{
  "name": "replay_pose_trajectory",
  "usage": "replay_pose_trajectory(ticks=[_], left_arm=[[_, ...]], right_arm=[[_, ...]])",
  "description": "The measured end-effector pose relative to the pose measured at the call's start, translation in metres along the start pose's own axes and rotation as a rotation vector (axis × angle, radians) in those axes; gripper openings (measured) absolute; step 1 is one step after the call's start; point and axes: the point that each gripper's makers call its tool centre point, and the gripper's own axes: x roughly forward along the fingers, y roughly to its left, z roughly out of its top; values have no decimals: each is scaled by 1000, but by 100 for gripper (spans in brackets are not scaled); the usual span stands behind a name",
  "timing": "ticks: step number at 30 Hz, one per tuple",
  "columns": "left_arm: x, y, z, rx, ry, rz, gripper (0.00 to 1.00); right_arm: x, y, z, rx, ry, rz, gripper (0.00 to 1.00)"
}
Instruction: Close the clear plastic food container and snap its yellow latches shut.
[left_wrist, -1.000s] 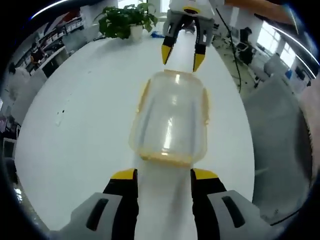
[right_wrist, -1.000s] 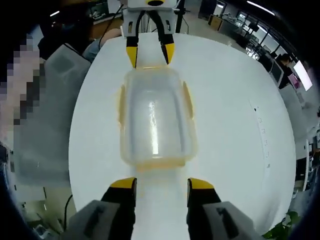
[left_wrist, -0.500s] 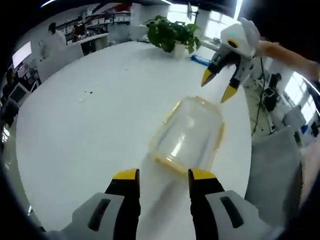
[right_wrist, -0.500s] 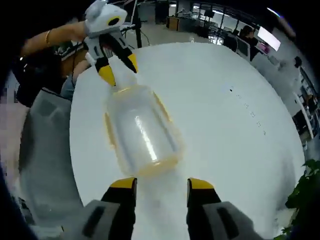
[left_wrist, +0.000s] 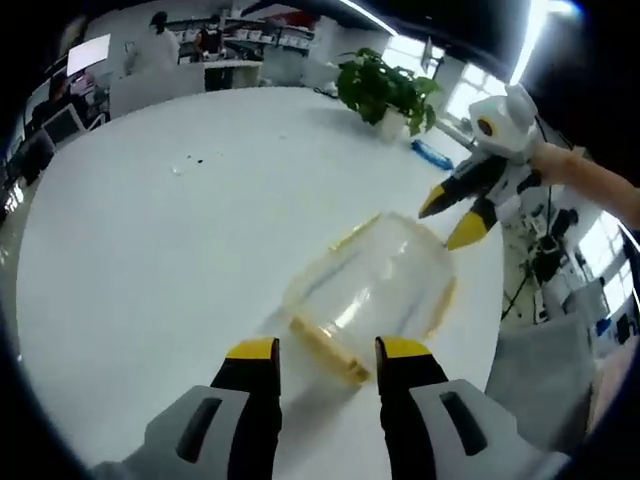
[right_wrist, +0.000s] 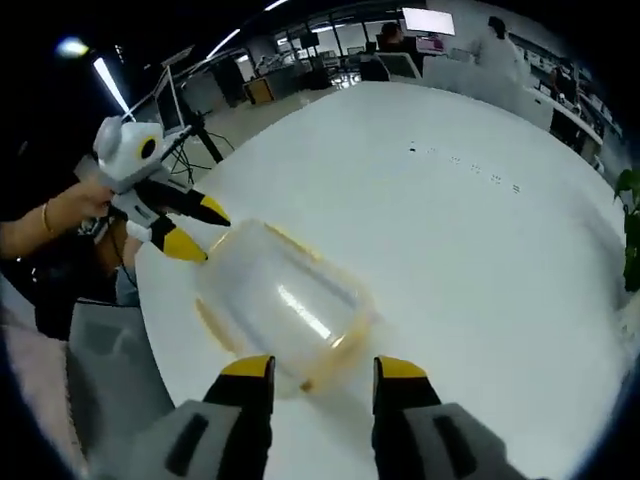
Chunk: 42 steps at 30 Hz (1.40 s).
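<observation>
The clear plastic container (left_wrist: 372, 288) with yellow trim and latches lies on the round white table (left_wrist: 150, 250), its lid on top. My left gripper (left_wrist: 328, 350) is open, and the container's near yellow edge sits just past its tips. My right gripper (left_wrist: 450, 218) comes in from the right, open, with its tips at the container's far end. In the right gripper view the container (right_wrist: 280, 305) lies slantwise before my open right gripper (right_wrist: 323, 368). The left gripper (right_wrist: 198, 228), held by a hand (right_wrist: 60, 212), points at the container's far left corner.
A potted plant (left_wrist: 390, 90) and a small blue thing (left_wrist: 432, 155) stand at the table's far edge. A grey chair (left_wrist: 545, 365) stands off the table's right edge, and the same chair (right_wrist: 110, 370) is at the lower left. Desks and people are in the background.
Both hands have swung round, so the container now lies slantwise in each view and the other gripper stands off to one side of it. Both grippers stay open.
</observation>
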Motion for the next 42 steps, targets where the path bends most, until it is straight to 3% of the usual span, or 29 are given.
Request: replay_pose_trajectory(ticks=[5,9,13,16,21,22,24,25,26,29,30,31,35,39,41,42], left_arm=[[4,-4,0,-69,-10,-12,33],[4,-2,0,-60,-14,-6,35],[6,-7,-2,-117,-18,-44,31],[8,-7,-3,-145,-21,-51,33],[8,-7,-3,-151,-20,-54,32],[9,-8,-3,-155,-18,-53,32],[11,-7,-2,-178,-13,-51,31],[13,-8,-3,-278,-5,-45,31],[14,-8,-3,-286,-8,-50,32],[14,-9,-2,-252,-4,-49,31],[14,-9,-2,-247,1,-48,31],[15,-10,-2,-250,11,-49,31],[15,-9,-3,-253,31,-62,30],[14,-9,-5,-265,8,-71,29],[15,-9,-4,-275,1,-69,29],[15,-9,-4,-280,-2,-67,29]], right_arm=[[4,-2,-5,20,2,8,37],[6,-3,-2,60,-21,15,36],[8,1,0,71,-27,28,35],[11,4,2,56,-31,44,35],[13,5,4,71,-1,42,36],[13,5,3,117,9,40,35],[15,4,5,179,4,39,33],[16,3,7,173,1,39,32],[16,3,6,146,15,37,32],[16,4,6,154,18,30,32],[16,11,7,160,9,69,31],[14,7,12,165,10,36,31],[13,7,14,168,22,28,31],[13,7,10,175,25,31,31],[17,9,9,231,14,37,33],[16,10,8,203,19,33,33]])
